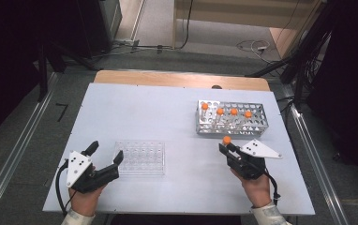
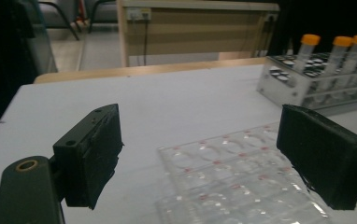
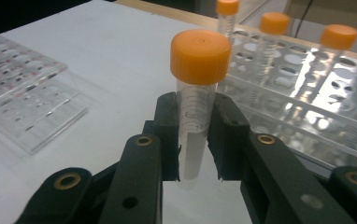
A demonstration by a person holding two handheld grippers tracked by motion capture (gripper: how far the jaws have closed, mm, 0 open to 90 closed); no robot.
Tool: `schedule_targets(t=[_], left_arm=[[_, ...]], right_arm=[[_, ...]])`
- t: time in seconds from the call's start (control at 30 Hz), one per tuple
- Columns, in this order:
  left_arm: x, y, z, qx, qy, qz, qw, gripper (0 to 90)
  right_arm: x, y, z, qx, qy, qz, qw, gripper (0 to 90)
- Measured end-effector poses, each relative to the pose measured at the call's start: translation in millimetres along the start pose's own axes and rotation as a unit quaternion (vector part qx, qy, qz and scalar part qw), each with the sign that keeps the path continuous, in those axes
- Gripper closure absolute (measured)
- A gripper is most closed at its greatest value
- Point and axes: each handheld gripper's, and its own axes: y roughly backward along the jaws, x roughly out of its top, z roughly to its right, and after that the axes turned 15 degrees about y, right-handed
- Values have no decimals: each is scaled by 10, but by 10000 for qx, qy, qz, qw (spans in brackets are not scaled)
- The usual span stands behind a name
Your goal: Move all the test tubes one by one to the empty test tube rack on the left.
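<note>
Tubes: four in rack (image 1: 231,118), one (image 3: 196,100) held.

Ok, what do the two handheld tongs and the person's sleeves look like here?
Both the left tongs and the right tongs are black, with flat rectangular pads, brass-ringed pivots and a black cable. Each carries a grey three-cornered plate with dark dots. The sleeve cuffs look pale.

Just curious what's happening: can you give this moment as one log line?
right tool: shut on orange-capped tube | left tool: open, by clear well plate | rack: four tubes
</note>
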Motion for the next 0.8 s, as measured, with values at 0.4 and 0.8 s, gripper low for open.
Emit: schedule_targets(t=[0.4,0.8], left_arm=[[-44,-162,567,-1132,-315,-467,9920,190],[-80,-361,975,-1839,-431,-856,9783,239]], right_arm=[[121,-103,-373,607,300,49,9977,721],[170,-187,-643,1023,520,21,9934,720]])
